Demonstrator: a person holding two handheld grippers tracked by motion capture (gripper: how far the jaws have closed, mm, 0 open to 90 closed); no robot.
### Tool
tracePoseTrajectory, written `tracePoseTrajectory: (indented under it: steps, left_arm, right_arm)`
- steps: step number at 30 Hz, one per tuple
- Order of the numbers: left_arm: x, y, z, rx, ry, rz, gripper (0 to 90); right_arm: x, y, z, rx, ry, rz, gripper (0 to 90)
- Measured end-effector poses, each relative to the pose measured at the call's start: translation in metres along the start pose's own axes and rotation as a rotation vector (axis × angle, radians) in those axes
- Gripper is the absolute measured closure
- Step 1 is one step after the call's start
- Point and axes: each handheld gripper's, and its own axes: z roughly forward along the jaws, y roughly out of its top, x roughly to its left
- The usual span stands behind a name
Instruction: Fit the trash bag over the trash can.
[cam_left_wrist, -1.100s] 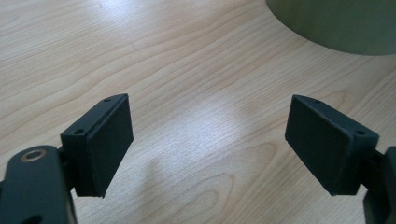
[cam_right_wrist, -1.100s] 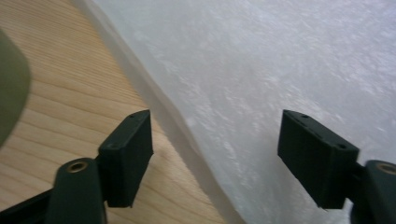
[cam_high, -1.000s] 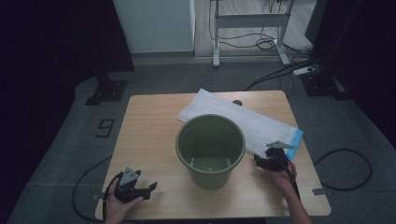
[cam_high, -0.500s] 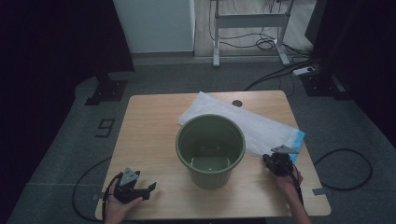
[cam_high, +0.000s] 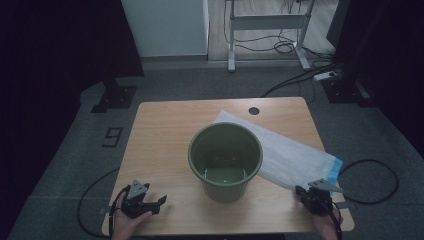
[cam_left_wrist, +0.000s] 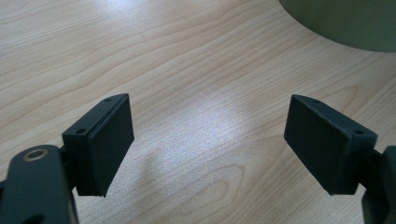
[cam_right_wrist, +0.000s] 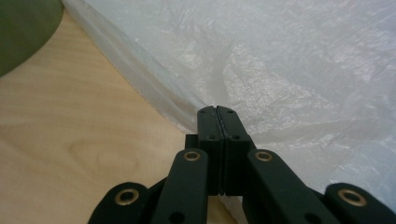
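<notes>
Table (cam_high: 165, 125) set with green bucket (cam_high: 225, 160) at centre, upright, empty inside. White plastic bag (cam_high: 287, 152) laid flat behind and to right of bucket, not yet opened or fitted. Edge of bag pinched at near right corner by right gripper (cam_right_wrist: 218, 112), jaws just closed, film caught between pads. Left gripper (cam_left_wrist: 208, 140) held wide over bare wood near bucket, nothing between jaws. Judged early stage: bag grasped; lifting, opening, lining of bucket left.

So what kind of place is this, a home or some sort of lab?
Most likely a lab or recording studio, not a home: a lone wooden table on grey carpet, black curtains round it, cables and a power strip on the floor behind.
</notes>
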Motion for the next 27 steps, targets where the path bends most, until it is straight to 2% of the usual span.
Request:
tracePoseTrajectory:
  steps: [8, 12, 13, 14, 16, 18, 20, 21, 22, 24, 25, 26, 27]
  left_arm:
    - [0.000, 0.000, -0.001, -0.008, -0.001, -0.008, 15.4]
    - [0.000, 0.000, 0.000, -0.006, -0.001, -0.007, 15.5]
    - [0.000, 0.000, 0.000, -0.004, -0.002, -0.006, 15.5]
    - [-0.001, 0.000, 0.001, -0.001, -0.002, -0.004, 15.4]
    - [-0.001, 0.000, 0.001, 0.001, -0.001, -0.002, 15.5]
    - [-0.001, 0.000, 0.002, 0.005, -0.003, 0.000, 15.4]
    - [-0.001, 0.000, 0.003, 0.008, -0.003, 0.000, 15.5]
    - [-0.001, 0.000, 0.003, 0.008, -0.003, 0.000, 15.5]
    - [-0.002, -0.001, 0.003, 0.009, -0.003, 0.001, 15.5]
    - [-0.002, -0.001, 0.003, 0.010, -0.001, 0.003, 15.5]
    - [-0.002, -0.001, 0.003, 0.010, -0.001, 0.003, 15.5]
    - [-0.001, -0.001, 0.002, 0.010, 0.001, 0.004, 15.5]
    - [0.000, -0.001, 0.002, 0.009, 0.002, 0.002, 15.4]
  right_arm:
    - [0.001, -0.023, -0.028, -0.005, -0.005, 0.008, 88.0]
    - [0.001, -0.027, -0.034, -0.014, -0.002, 0.006, 84.9]
    - [0.002, -0.027, -0.034, -0.017, -0.003, 0.002, 80.4]
    - [0.006, -0.025, -0.034, -0.033, -0.014, -0.006, 67.5]
    - [0.013, -0.019, -0.033, -0.066, -0.013, -0.028, 54.3]
    - [0.024, -0.011, -0.029, -0.090, 0.004, -0.055, 45.1]
    - [0.035, -0.001, -0.022, -0.103, 0.029, -0.081, 37.7]
    - [0.035, -0.001, -0.022, -0.103, 0.029, -0.081, 37.7]
    - [0.043, 0.010, -0.011, -0.097, 0.050, -0.108, 31.4]
    - [0.050, 0.021, 0.004, -0.084, 0.057, -0.118, 26.2]
    - [0.050, 0.021, 0.004, -0.084, 0.057, -0.118, 26.2]
    - [0.055, 0.032, 0.020, -0.077, 0.067, -0.120, 23.5]
    - [0.058, 0.037, 0.028, -0.071, 0.071, -0.119, 22.4]
